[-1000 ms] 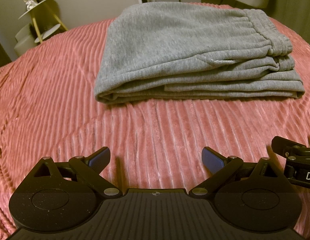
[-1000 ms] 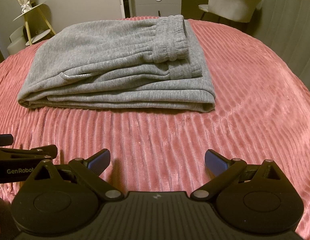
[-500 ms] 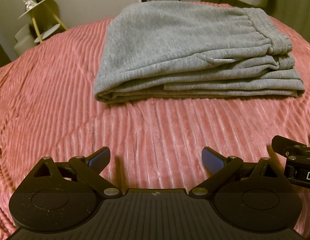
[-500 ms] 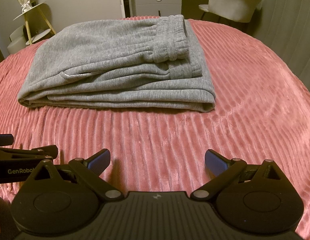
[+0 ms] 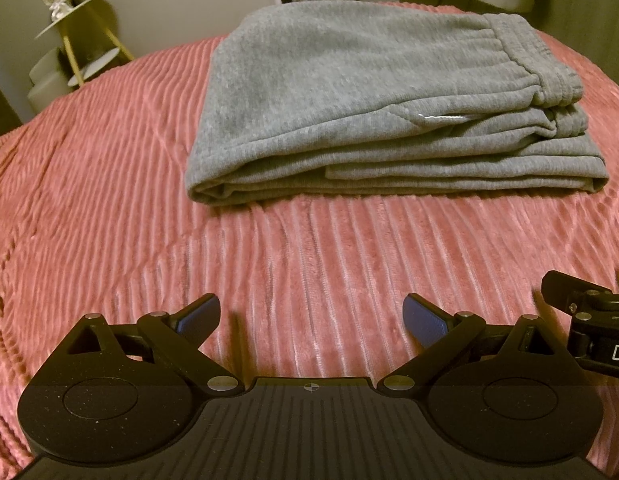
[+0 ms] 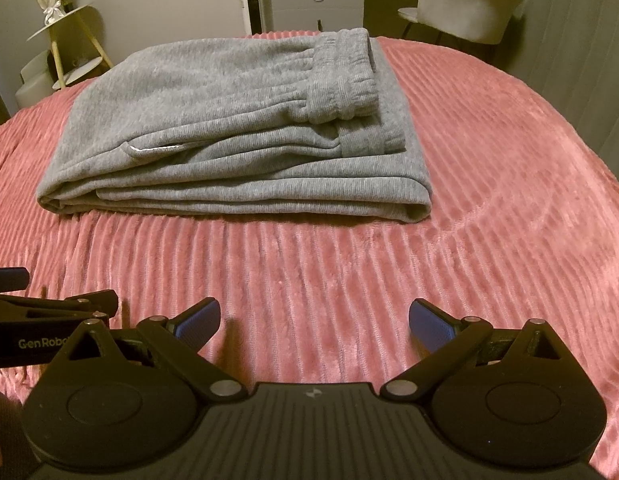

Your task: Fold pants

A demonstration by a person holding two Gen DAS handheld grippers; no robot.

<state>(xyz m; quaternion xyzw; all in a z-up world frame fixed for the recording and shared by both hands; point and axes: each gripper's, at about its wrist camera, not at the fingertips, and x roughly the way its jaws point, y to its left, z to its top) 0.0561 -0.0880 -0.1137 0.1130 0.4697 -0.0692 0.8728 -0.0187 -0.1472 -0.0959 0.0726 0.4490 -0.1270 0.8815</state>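
Observation:
Grey sweatpants (image 5: 373, 112) (image 6: 229, 128) lie folded in a thick flat stack on a pink ribbed bedspread (image 5: 309, 248) (image 6: 329, 260), waistband on top at the right end. My left gripper (image 5: 311, 318) is open above the bedspread, well short of the stack's near edge, with nothing between its blue pads. My right gripper (image 6: 314, 322) is open too, empty, and equally far back from the pants. Each gripper shows at the edge of the other's view: the right one (image 5: 589, 324) and the left one (image 6: 41, 312).
A yellow-legged side stand with a bouquet (image 6: 65, 40) is at the far left off the bed. Beyond the bed are a grey cabinet (image 6: 317, 4) and a pale upholstered chair (image 6: 465, 8). A curtain (image 6: 581, 40) hangs at the right.
The left wrist view has shifted slightly, so the pants sit a little lower and further left in it. Both grippers stay open and the pants have not moved.

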